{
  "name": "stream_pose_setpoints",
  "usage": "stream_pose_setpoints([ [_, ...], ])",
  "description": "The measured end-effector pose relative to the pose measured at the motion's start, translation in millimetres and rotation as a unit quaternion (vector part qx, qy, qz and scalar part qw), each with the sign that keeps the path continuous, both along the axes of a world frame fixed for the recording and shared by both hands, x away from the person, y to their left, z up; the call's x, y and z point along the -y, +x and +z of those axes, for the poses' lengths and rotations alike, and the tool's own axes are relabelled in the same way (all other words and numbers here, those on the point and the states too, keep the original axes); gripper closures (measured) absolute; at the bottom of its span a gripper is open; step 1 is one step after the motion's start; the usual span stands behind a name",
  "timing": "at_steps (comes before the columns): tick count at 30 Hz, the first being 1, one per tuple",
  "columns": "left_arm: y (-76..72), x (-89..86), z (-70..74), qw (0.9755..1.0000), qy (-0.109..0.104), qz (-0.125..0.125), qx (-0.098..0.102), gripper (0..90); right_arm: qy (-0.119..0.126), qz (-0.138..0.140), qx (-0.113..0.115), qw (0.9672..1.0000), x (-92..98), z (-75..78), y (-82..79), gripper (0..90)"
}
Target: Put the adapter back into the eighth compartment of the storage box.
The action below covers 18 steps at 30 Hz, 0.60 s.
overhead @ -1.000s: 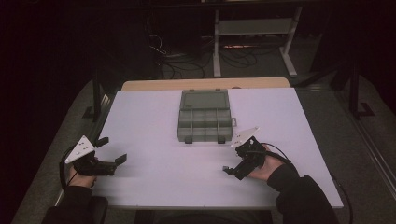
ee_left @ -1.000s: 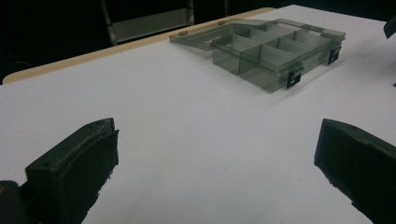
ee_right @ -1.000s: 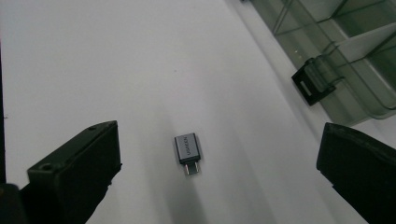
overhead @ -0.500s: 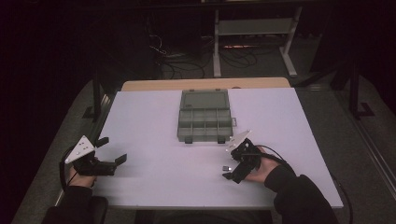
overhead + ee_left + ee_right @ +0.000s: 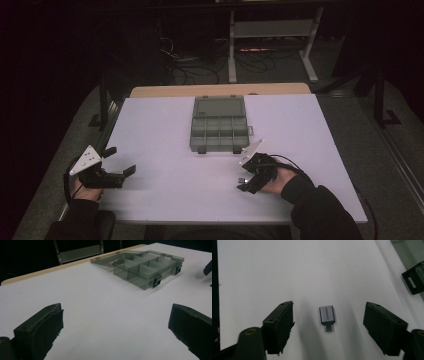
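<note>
A small silver USB adapter (image 5: 327, 315) lies flat on the white table (image 5: 165, 150), plug end toward the camera. My right gripper (image 5: 329, 317) points down over it, with one jaw on each side and a clear gap to both. The jaws have just been closing, and the pads do not touch the adapter. In the high view my right gripper (image 5: 241, 183) is at the front right, just below the grey compartment box (image 5: 219, 131). My left gripper (image 5: 121, 160) rests at the front left, open and holding nothing (image 5: 117, 317).
The box's lid (image 5: 219, 106) lies open flat on the far side, and its compartments (image 5: 145, 265) look bare. One box latch (image 5: 414, 280) shows to the right of my right gripper. A wooden edge (image 5: 220, 90) runs behind the table, with cables and a shelf frame beyond.
The right hand has shifted slightly left and toward the front edge. The left gripper has stayed where it was.
</note>
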<state>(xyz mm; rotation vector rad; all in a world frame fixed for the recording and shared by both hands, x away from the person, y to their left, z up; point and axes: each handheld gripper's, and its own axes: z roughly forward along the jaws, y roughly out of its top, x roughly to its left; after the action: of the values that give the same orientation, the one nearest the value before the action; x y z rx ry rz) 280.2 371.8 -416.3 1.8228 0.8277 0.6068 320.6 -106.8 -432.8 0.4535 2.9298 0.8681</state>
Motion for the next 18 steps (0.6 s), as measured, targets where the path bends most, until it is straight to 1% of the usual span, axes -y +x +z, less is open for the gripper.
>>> stream_pose_setpoints([
  [2,0.0,0.0,0.0,1.0,0.0,0.0,0.0,0.0,-0.001,0.001,0.0,1.0,-0.4,-0.2,0.3,25.8],
  [3,0.0,0.0,0.1,1.0,0.0,0.0,0.0,0.0,-0.001,0.001,0.0,1.0,-0.4,-0.2,0.3,26.9],
  [4,-0.1,0.0,0.1,1.0,0.0,0.0,0.0,0.0,-0.005,0.008,-0.003,1.0,-1.1,-1.4,1.7,30.9],
  [7,-0.1,0.0,0.1,1.0,0.0,0.0,0.0,0.0,-0.007,0.007,-0.008,0.9999,-1.2,-1.8,2.1,31.2],
  [8,0.0,0.0,0.0,1.0,0.001,-0.001,0.0,0.0,-0.01,0.009,-0.009,0.9999,-1.5,-2.5,3.7,33.8],
  [10,0.0,0.1,0.0,1.0,0.001,-0.001,0.0,0.0,-0.009,0.012,-0.008,0.9999,-1.5,-2.4,4.0,34.9],
  [11,0.0,0.1,0.0,1.0,0.001,-0.001,0.0,0.0,-0.01,0.014,-0.006,0.9998,-2.0,-2.4,3.9,37.6],
  [13,0.0,0.1,0.0,1.0,0.001,-0.001,0.0,0.0,-0.011,0.016,-0.007,0.9998,-2.2,-2.6,3.8,37.6],
  [14,0.0,0.1,0.0,1.0,0.001,-0.001,0.0,0.0,-0.011,0.016,-0.007,0.9998,-2.2,-2.6,3.8,39.0],
  [15,-0.1,0.2,0.0,1.0,0.001,0.0,0.0,0.0,-0.015,0.021,-0.009,0.9996,-2.8,-3.2,3.8,43.0],
  [17,-0.1,0.3,0.1,1.0,0.001,0.0,0.0,0.0,-0.016,0.021,-0.011,0.9996,-3.1,-3.4,3.8,44.1],
  [18,-0.2,0.3,0.1,1.0,0.001,-0.001,0.0,0.0,-0.015,0.022,-0.014,0.9996,-3.0,-3.6,4.8,49.1],
])
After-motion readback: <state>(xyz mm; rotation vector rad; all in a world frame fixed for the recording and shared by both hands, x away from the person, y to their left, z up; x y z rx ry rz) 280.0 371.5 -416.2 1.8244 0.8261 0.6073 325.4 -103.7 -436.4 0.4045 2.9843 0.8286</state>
